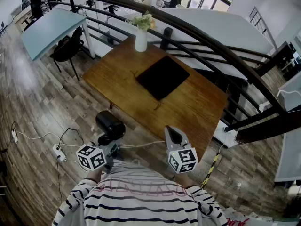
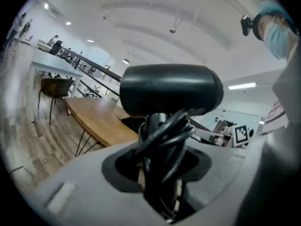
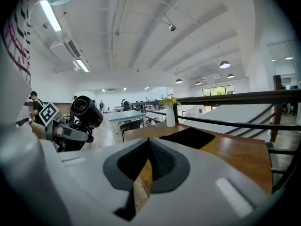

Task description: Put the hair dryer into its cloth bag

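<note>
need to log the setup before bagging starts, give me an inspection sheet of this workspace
surface: wooden table, holding only the bag and a vase
job's things: black cloth bag lies flat mid-table; black hair dryer is held in the air, short of the table
clutter: white vase with greenery at the table's far edge
grippers: left gripper shut on the hair dryer's handle; right gripper shut, empty
cables: cord wound round the dryer's handle; power strip with white leads on the floor
surroundings: black railing beyond the table; black chair; plank floor
</note>
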Motion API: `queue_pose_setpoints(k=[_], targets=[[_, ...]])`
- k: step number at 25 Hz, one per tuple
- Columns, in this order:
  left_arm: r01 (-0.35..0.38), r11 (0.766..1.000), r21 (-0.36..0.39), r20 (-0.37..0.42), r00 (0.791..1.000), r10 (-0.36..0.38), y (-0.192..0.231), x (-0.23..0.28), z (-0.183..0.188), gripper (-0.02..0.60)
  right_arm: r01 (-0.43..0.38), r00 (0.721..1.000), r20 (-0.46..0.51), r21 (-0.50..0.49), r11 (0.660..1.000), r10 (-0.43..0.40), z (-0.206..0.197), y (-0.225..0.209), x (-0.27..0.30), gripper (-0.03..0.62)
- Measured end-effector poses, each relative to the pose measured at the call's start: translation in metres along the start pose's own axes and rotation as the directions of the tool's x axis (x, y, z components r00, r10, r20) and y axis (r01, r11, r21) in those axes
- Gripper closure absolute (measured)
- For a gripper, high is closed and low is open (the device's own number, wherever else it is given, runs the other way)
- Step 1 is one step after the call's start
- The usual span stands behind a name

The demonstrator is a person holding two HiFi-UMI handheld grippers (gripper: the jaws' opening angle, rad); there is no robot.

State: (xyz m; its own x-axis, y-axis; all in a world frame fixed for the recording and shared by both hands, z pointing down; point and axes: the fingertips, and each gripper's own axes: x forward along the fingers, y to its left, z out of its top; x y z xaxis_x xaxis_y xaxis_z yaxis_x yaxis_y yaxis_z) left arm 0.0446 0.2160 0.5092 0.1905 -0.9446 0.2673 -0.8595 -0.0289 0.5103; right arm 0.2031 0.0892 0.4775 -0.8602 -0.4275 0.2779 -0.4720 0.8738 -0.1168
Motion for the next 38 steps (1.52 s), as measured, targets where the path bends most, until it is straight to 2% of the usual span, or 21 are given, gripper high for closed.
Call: queue_pose_setpoints(k=[8, 13, 18, 24, 27, 30, 33, 38], targets=[[0.005, 1.000, 0.008, -0.005, 1.000, -0.005, 0.002, 0.004, 0.003, 0.402, -0.010, 1.000, -0.003, 0.004, 1.000, 0.010, 0.001, 0.000, 0.009, 0.592], [0.002, 1.000, 0.013, -0.007, 1.000, -0.001, 0.000, 0.007, 0.003, 0.402, -0.080, 0.995, 0.055, 0.042, 0.996, 0.078, 0.007, 0.005, 0.010, 0.592], [-0.006, 1.000, 0.010, -0.013, 1.000, 0.006, 0.003, 0.003, -0.001, 0.402, -0.086, 0.995, 0.053, 0.040, 0.996, 0.083, 0.006, 0.006, 0.015, 0.592], [0.039, 0.999, -0.016, -0.044, 0.998, -0.040, 0.032, 0.019, 0.008, 0.402, -0.012, 0.999, 0.053, 0.068, 0.998, 0.008, 0.010, 0.001, 0.032, 0.592], [0.089, 0.996, -0.020, -0.062, 0.994, -0.090, 0.060, 0.043, 0.035, 0.402, 0.033, 0.998, 0.059, 0.083, 0.996, -0.038, 0.022, -0.004, 0.063, 0.591], [0.139, 0.990, 0.007, -0.092, 0.986, -0.138, 0.081, 0.067, 0.064, 0.402, 0.081, 0.994, 0.062, 0.101, 0.992, -0.087, 0.036, -0.010, 0.093, 0.546], [0.187, 0.982, 0.030, -0.120, 0.976, -0.182, 0.099, 0.084, 0.090, 0.402, 0.123, 0.990, 0.058, 0.114, 0.986, -0.130, 0.046, -0.013, 0.122, 0.542], [0.240, 0.969, 0.057, -0.178, 0.957, -0.227, 0.143, 0.105, 0.126, 0.402, 0.181, 0.981, 0.048, 0.142, 0.973, -0.190, 0.061, -0.013, 0.177, 0.520]])
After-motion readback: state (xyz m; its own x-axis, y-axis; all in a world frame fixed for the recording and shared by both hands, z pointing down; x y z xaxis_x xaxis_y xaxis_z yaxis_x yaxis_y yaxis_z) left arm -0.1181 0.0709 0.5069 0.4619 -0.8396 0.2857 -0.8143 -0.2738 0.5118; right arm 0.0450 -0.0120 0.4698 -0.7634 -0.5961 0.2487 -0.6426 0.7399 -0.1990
